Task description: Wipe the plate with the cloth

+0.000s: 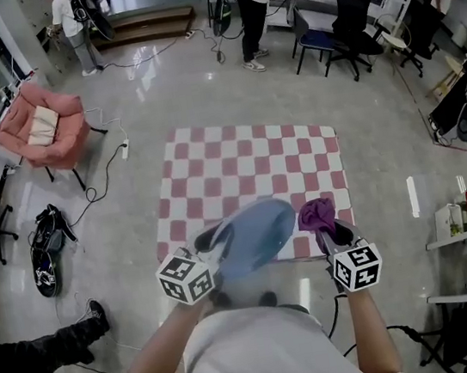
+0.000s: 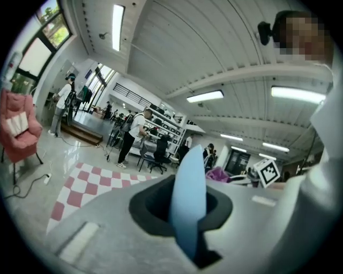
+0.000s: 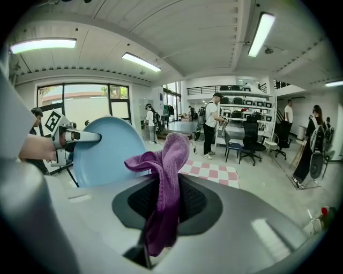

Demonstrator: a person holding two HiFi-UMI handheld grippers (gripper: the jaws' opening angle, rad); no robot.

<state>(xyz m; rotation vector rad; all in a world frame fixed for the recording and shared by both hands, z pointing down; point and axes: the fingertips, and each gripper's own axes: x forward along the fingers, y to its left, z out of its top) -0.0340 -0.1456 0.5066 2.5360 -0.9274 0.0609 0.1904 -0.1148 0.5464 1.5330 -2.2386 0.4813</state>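
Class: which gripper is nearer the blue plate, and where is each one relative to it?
Left. The left gripper is shut on the rim of the blue plate, holding it up. The right gripper, shut on the purple cloth, sits just beside the plate's right edge.

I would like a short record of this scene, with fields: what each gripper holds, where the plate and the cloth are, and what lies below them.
left gripper: shut on the edge of the blue plate
right gripper: shut on the purple cloth
position: both held in the air, side by side; contact unclear
below: red and white checkered mat on the floor
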